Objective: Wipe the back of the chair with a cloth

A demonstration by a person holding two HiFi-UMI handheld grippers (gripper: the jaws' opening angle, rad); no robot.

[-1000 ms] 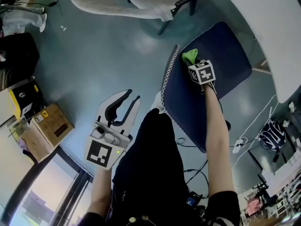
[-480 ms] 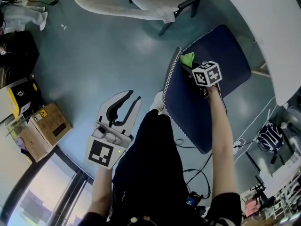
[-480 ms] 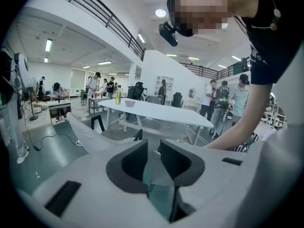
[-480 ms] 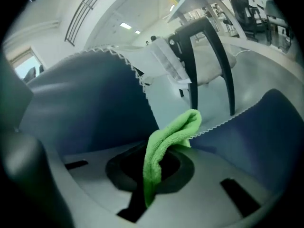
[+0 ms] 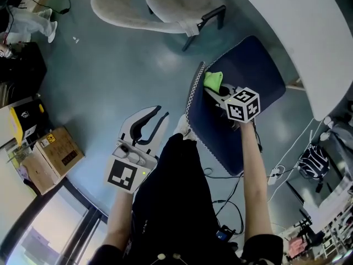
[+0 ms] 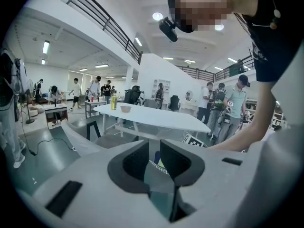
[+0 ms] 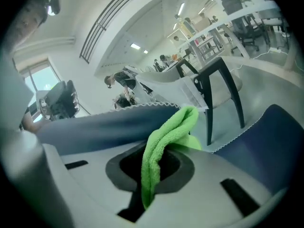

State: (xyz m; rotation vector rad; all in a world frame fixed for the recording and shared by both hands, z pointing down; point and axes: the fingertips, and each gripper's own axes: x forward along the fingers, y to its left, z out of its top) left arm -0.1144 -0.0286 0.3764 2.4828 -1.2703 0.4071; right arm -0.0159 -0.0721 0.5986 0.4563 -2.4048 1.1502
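The left gripper (image 5: 154,123) is hanging empty by the person's leg, its jaws apart. Farther out, the right gripper (image 7: 152,167) is clamping the green cloth (image 7: 166,132) against the navy chair back (image 7: 95,125), near its stitched edge. The cloth is looking soft and light, so pinching 1 folded bunch is suiting it. Since 1 second ago it has slid slightly along the back.

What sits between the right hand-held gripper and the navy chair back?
A green microfibre cloth, clamped by that hand-held gripper; the right gripper view shows it.
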